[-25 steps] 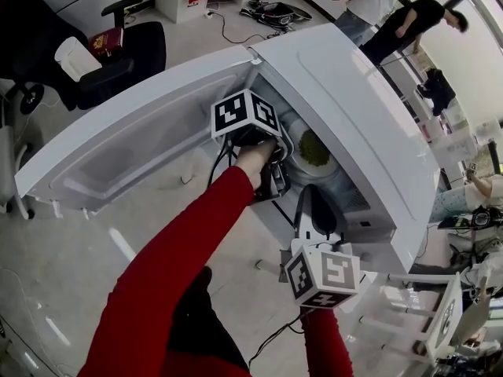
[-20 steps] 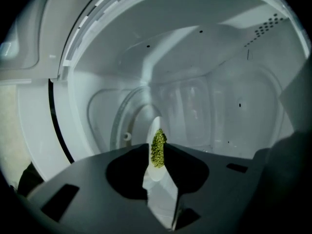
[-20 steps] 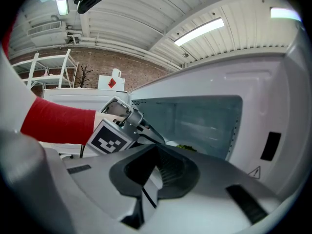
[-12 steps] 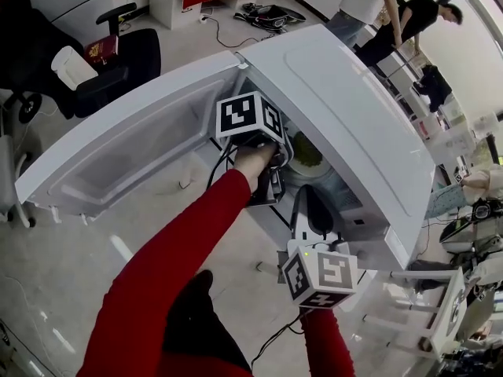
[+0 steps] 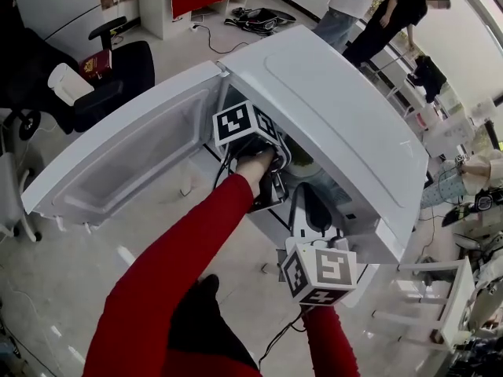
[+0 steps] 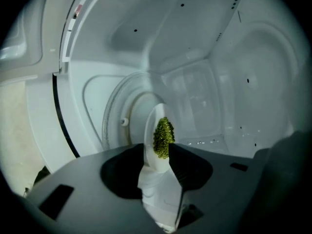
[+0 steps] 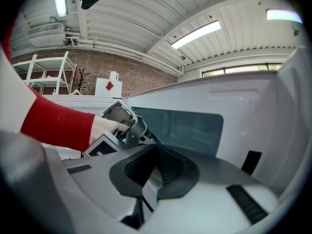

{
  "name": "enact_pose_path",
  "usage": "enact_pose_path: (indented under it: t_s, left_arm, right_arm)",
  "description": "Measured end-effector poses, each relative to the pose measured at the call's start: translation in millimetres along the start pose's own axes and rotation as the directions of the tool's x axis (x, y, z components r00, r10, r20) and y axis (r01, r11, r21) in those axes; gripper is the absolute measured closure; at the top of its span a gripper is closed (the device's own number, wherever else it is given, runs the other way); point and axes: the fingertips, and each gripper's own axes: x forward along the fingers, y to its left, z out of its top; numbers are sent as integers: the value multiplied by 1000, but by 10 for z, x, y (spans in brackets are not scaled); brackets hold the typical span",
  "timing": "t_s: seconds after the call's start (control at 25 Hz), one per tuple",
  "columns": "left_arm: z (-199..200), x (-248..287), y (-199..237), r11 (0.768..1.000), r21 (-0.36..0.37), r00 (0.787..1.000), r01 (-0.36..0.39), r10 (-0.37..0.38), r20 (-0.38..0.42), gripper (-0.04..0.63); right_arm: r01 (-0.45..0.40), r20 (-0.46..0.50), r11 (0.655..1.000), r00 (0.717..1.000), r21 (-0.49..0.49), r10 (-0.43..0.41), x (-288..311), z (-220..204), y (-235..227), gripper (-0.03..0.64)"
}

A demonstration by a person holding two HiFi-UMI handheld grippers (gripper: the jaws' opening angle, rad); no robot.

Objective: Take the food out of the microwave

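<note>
The white microwave (image 5: 330, 108) stands with its door (image 5: 134, 155) swung open to the left. My left gripper (image 5: 275, 167) reaches into the cavity. In the left gripper view a white plate (image 6: 155, 123) with a heap of green food (image 6: 163, 136) rests on the glass turntable (image 6: 114, 116). The left gripper (image 6: 157, 150) has just been opening its jaws, and the plate's near rim lies between their tips. My right gripper (image 5: 313, 210) hangs in front of the microwave's lower right corner, and its jaws (image 7: 156, 167) are shut on nothing.
A black office chair (image 5: 118, 73) stands on the floor beyond the door. Two people (image 5: 369, 6) stand at the back. White metal frames (image 5: 424, 320) are at the right. The right gripper view shows the door's dark window (image 7: 185, 126) and my left hand (image 7: 105, 128).
Both hands stay about where they were. The head view has shifted a little, and the greens in the cavity show less under the microwave's top edge.
</note>
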Motion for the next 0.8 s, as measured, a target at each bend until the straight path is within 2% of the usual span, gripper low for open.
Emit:
enact_pose_path:
  t_s: [0.12, 0.28, 0.4, 0.48, 0.8]
  left_arm:
    - [-69, 73, -63, 999, -38, 1000, 17, -16, 11, 437]
    - [7, 103, -104, 999, -31, 997, 42, -41, 61, 442]
    - [33, 87, 25, 999, -35, 997, -13, 16, 76, 554]
    - [34, 82, 84, 999, -36, 996, -31, 34, 80, 558]
    - [51, -13, 34, 994, -49, 988, 95, -89, 125, 575]
  right_arm:
    - [7, 5, 1000, 1000, 6, -7, -19, 18, -42, 603]
    - [12, 11, 1000, 1000, 5, -12, -44, 32, -77, 603]
    - [20, 6, 1000, 1000, 9, -20, -61, 8, -107, 603]
    - [24, 1, 1000, 1000, 11, -24, -68, -11, -129, 603]
    - [22, -8, 1000, 1000, 1, -22, -64, -30, -110, 603]
